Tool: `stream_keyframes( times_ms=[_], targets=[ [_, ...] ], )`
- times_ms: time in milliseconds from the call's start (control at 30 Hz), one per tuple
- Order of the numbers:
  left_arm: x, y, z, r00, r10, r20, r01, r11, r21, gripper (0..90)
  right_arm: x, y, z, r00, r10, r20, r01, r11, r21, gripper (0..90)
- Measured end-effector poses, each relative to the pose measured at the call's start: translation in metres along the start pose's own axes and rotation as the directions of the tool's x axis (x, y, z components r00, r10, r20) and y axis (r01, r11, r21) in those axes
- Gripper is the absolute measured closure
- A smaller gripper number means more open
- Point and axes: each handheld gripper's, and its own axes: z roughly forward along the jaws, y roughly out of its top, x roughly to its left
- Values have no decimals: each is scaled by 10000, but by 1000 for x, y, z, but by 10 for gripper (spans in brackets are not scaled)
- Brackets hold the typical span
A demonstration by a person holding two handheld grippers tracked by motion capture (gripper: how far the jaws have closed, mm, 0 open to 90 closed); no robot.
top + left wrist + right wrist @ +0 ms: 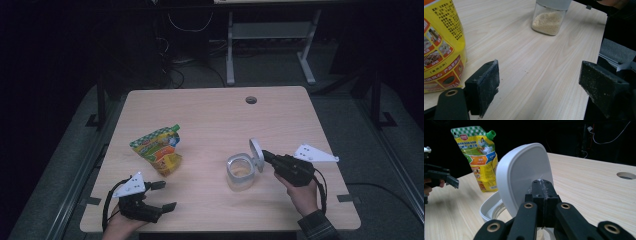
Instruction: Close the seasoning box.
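Pale wood table (pixel 210 115), right gripper (pixel 264 154) fingers clamped on jar lid (pixel 257 151), left gripper (pixel 165 196) fingers spread

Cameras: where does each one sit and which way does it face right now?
High view: above the person's side, looking forward and down on the table; both forearms enter from below.
Left gripper view: rides the left hand-held gripper, open jaws, facing the jar.
Right gripper view: rides the right hand-held gripper, shut on the jar's raised lid, facing the pouch.
Shared: both gripper views show pouch and jar.
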Motion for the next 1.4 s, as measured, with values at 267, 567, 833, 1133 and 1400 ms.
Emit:
stream_keyframes(
  times_ms=[267, 567, 833, 1133, 1400],
  targets=[
    [0, 0, 1, 10000, 0, 23, 0, 9999, 101, 166, 4, -1, 3, 9999, -72, -125, 73, 9999, 99, 897],
    [1, 0, 1, 9999, -118, -77, 118, 9999, 34, 166, 0, -2, 0, 9998, -173, 87, 172, 9998, 113, 897],
    [2, 2, 1, 9996, -56, -267, 57, 10000, 43, 166, -11, -6, -9, 9989, -139, 440, 129, 9997, 227, 831],
    [2, -1, -5, 9991, -45, -432, 44, 10000, -15, 167, -16, -15, -18, 9969, -33, 792, -12, 9983, 575, 661],
    [1, -3, -2, 9990, 41, -444, -34, 9998, 174, 166, -21, -24, -30, 9917, 85, 1279, -209, 9952, 958, 514]
  ],
)
